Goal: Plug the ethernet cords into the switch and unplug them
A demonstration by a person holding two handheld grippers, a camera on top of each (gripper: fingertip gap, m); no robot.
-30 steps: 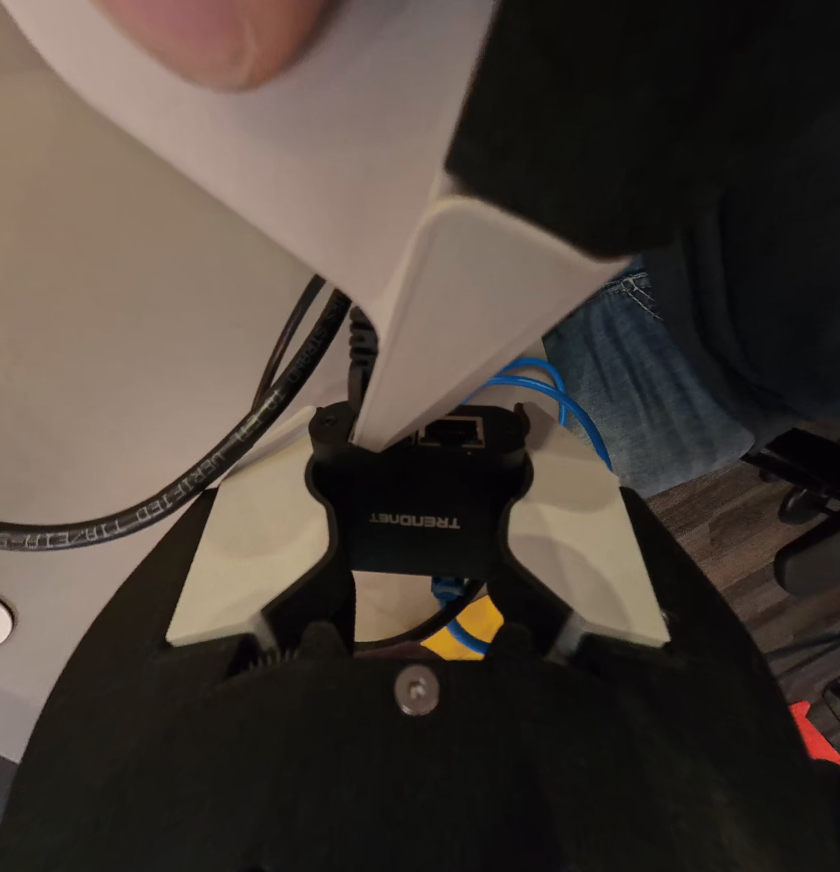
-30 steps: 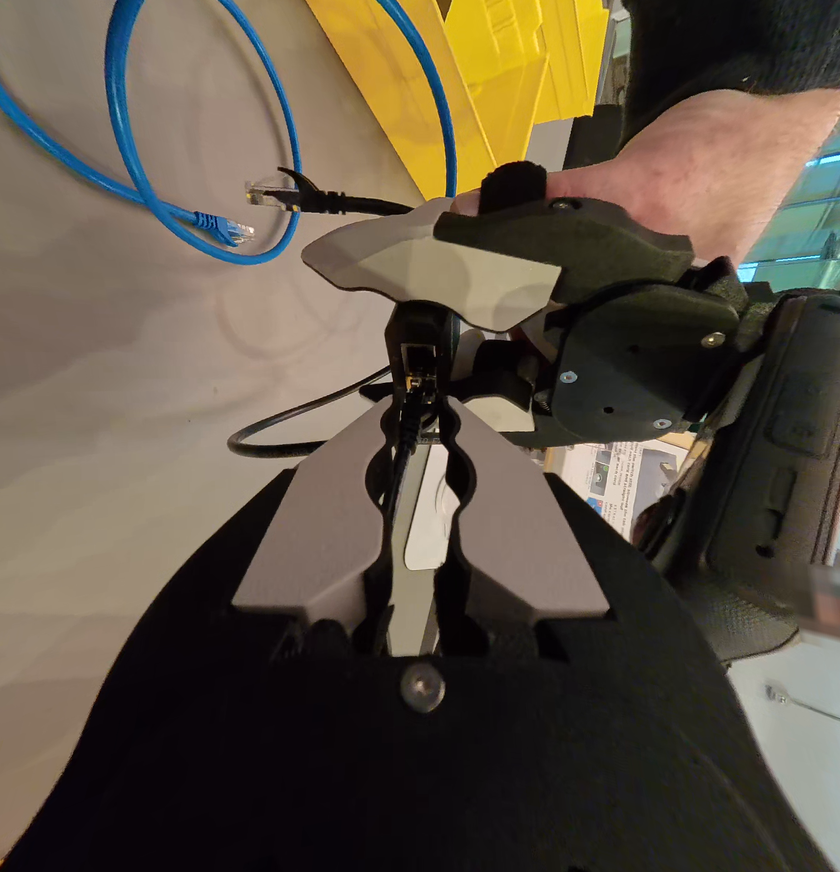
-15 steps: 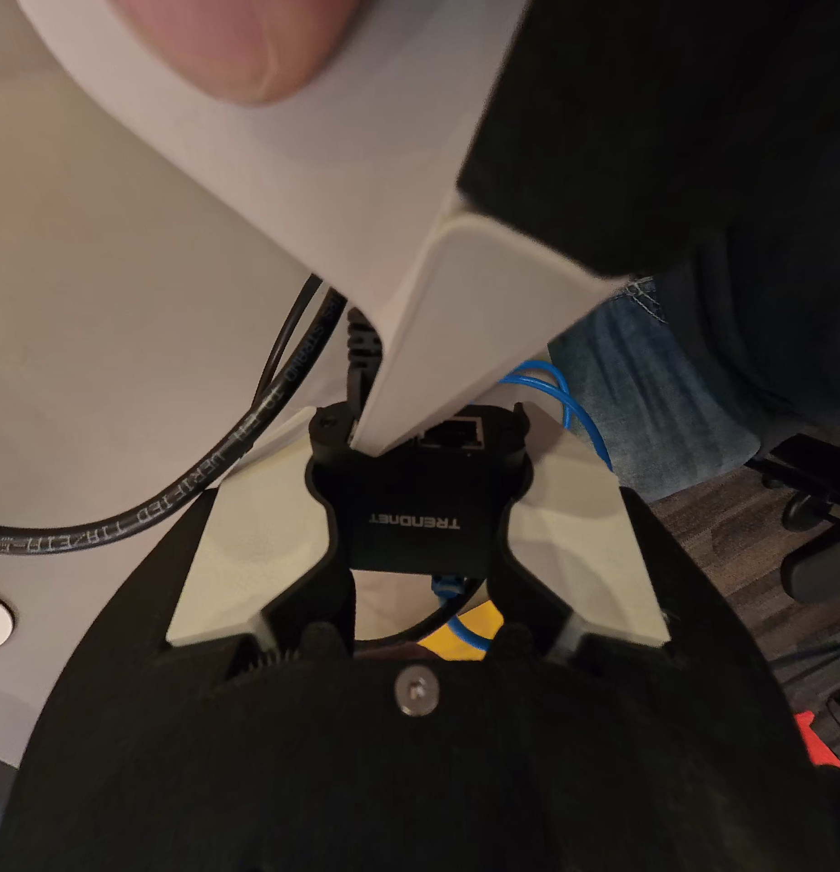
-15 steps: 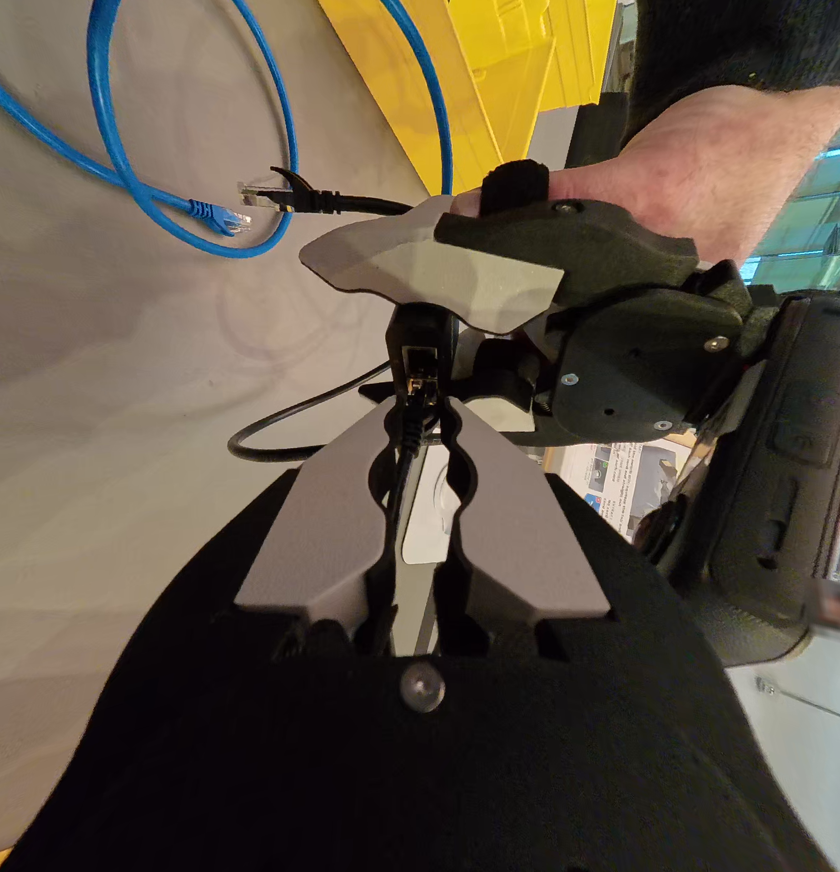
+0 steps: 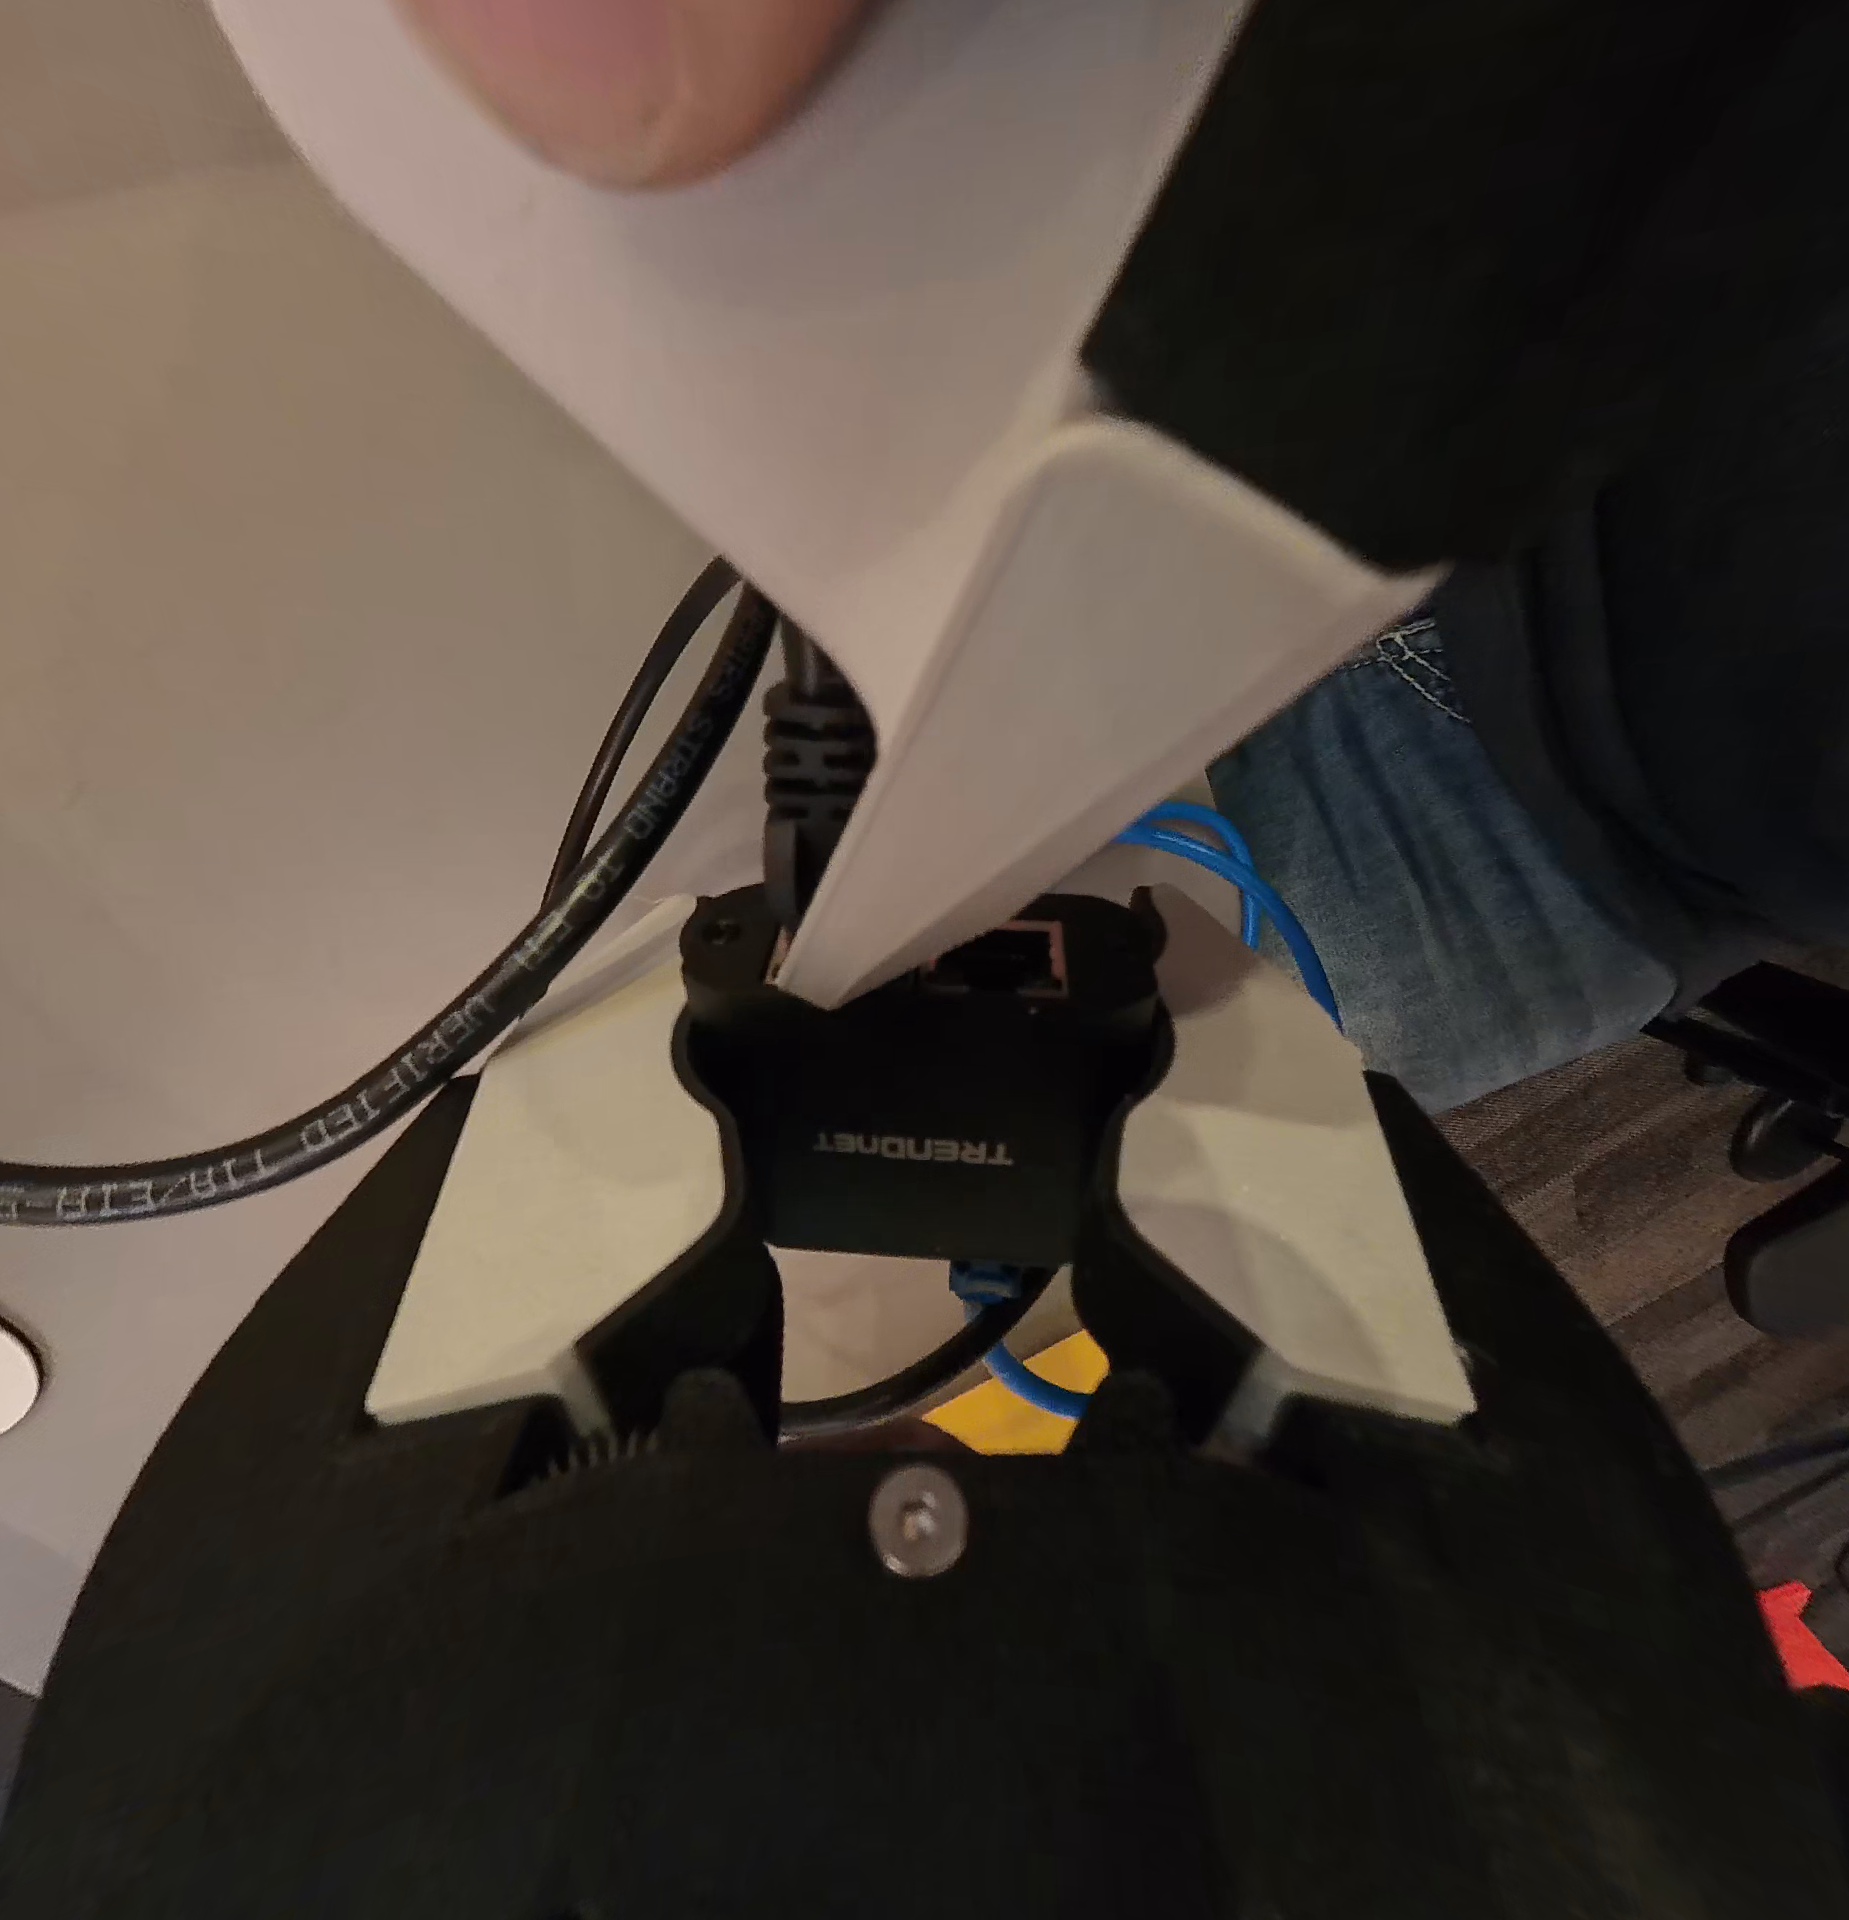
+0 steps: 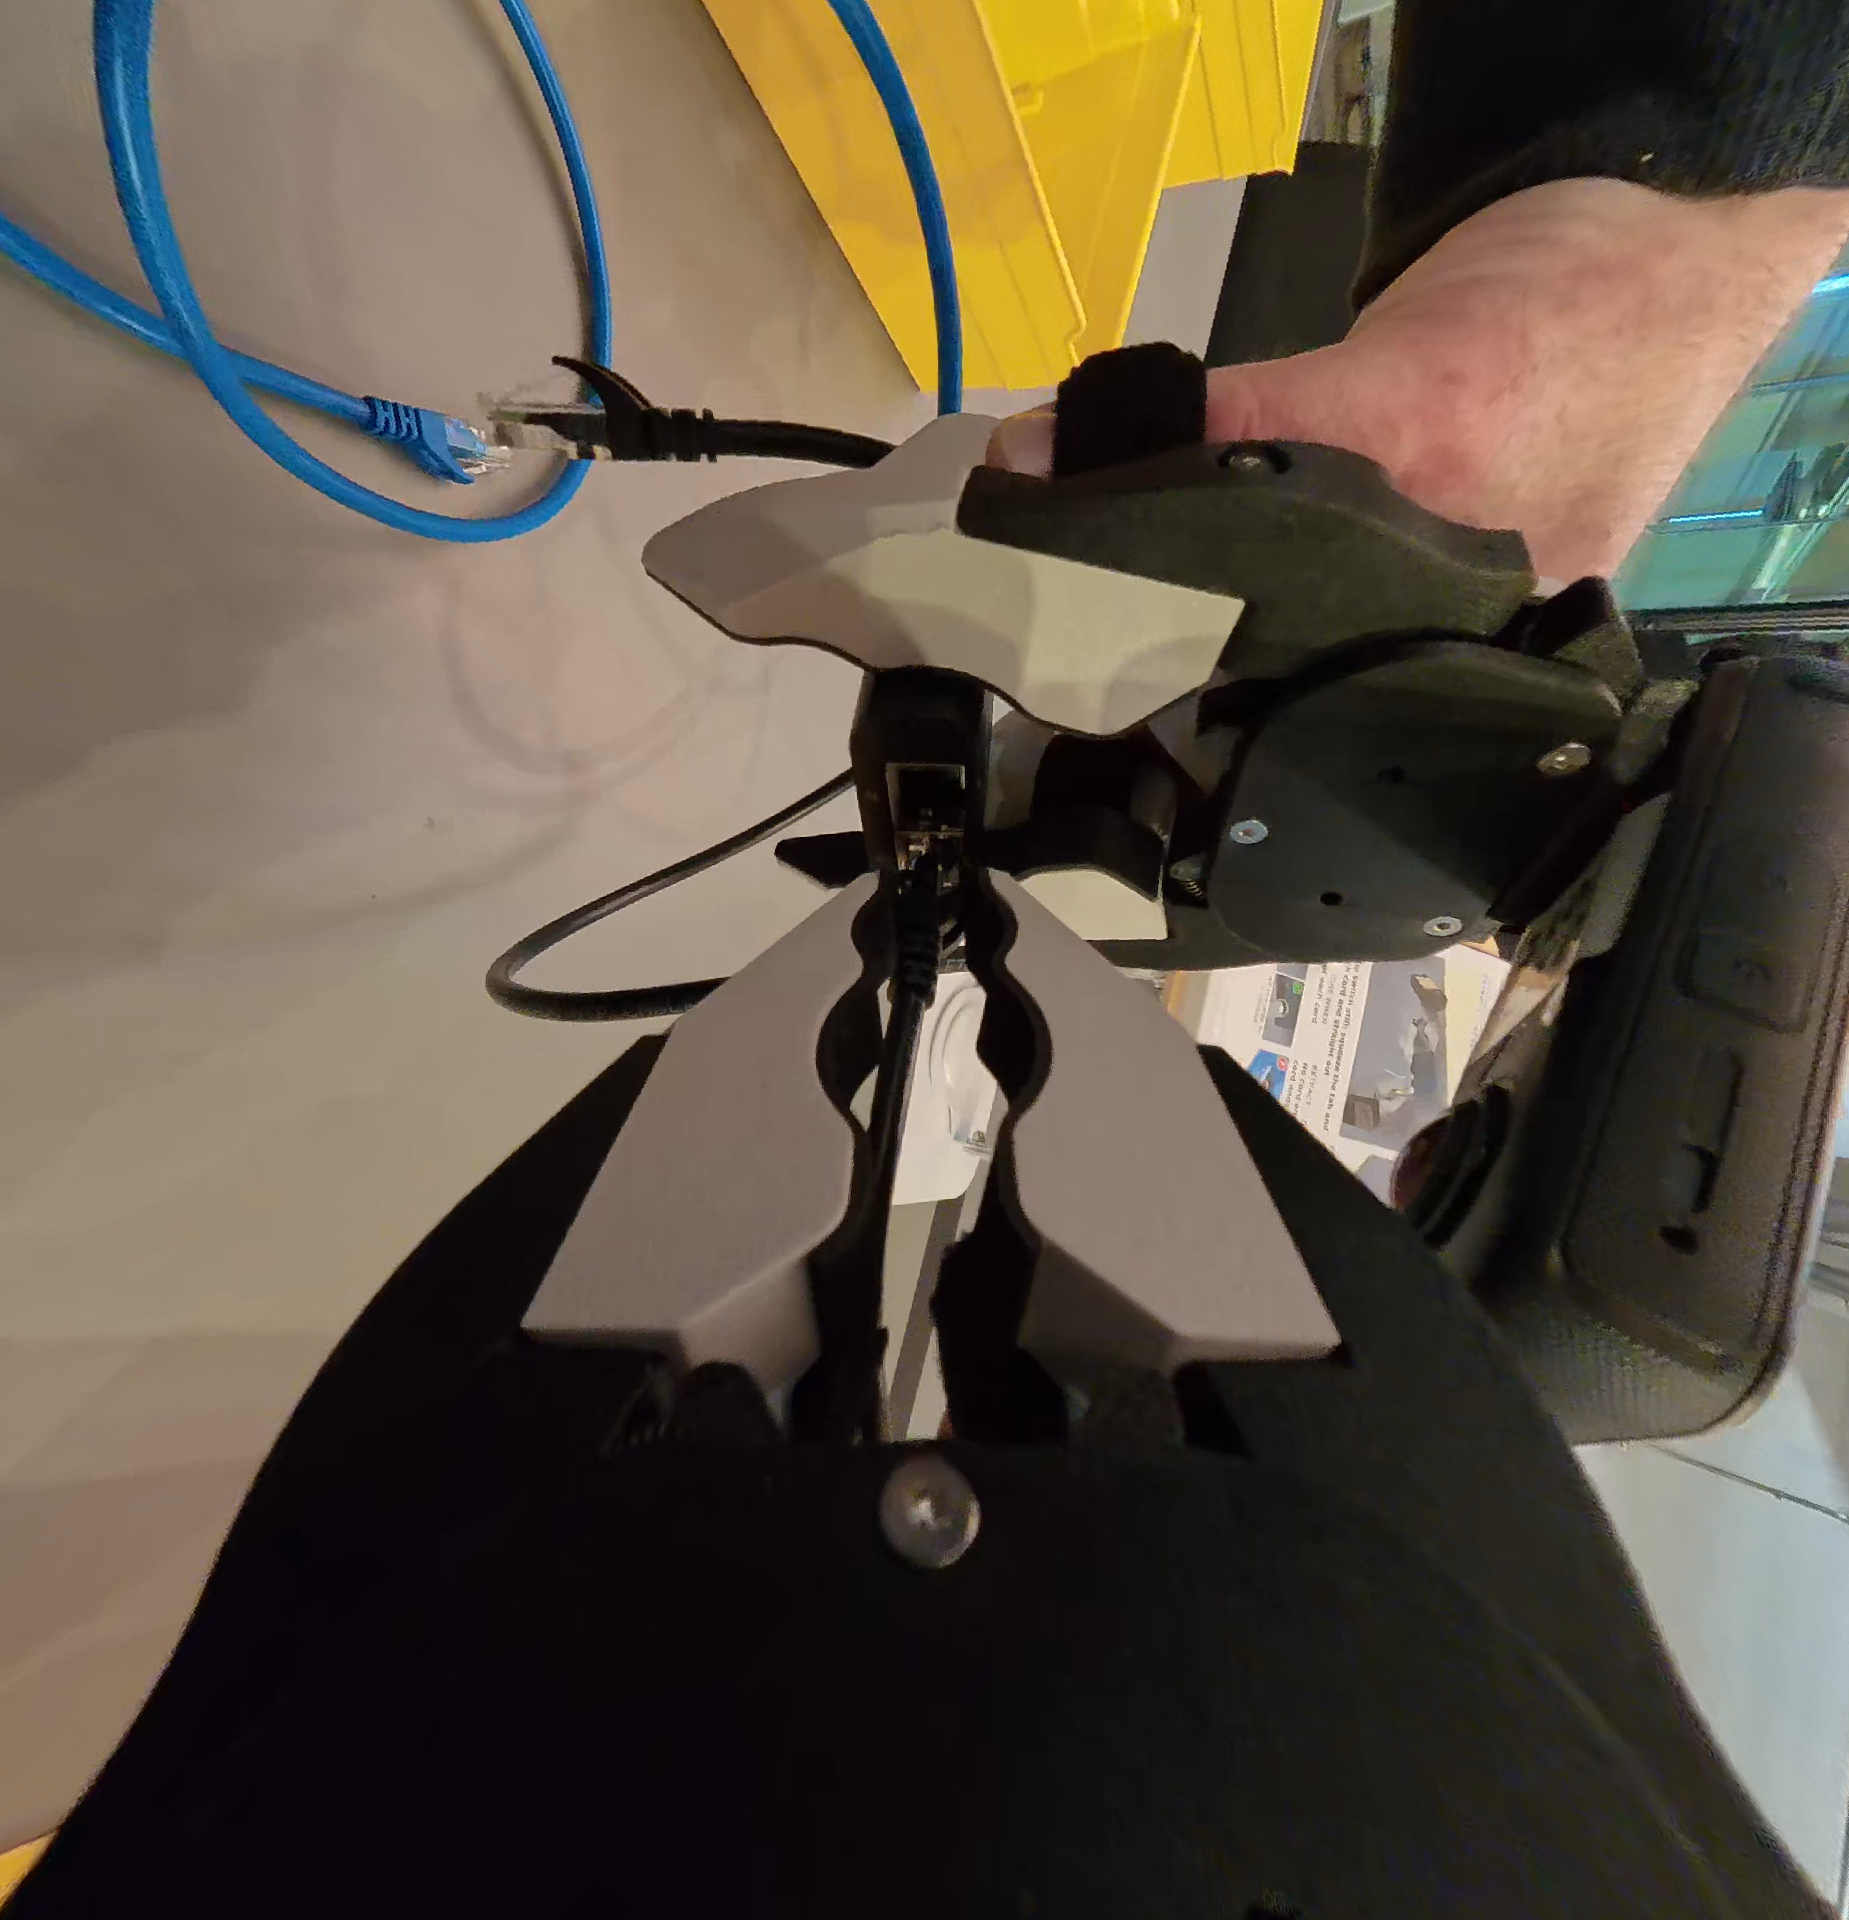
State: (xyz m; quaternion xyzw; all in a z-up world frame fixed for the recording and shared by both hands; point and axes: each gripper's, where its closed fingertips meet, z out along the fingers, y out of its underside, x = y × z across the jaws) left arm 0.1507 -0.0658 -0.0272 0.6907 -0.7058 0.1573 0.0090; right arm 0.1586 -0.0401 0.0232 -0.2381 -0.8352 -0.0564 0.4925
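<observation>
left gripper (image 5: 925, 1049): clamps switch (image 5: 915, 1132) | right gripper (image 6: 925, 894): pinches black cord (image 6: 904, 997) | plug seating: hidden

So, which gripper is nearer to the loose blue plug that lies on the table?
Left, though neither touches it. The left gripper holds the switch a little way from the blue plug. The right gripper sits farther back, around the black cord.

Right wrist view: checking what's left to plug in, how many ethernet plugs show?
3: a blue plug and a black plug loose on the table, tips close; second black plug at the switch, in the right hand-held gripper. More may be hidden.
</observation>
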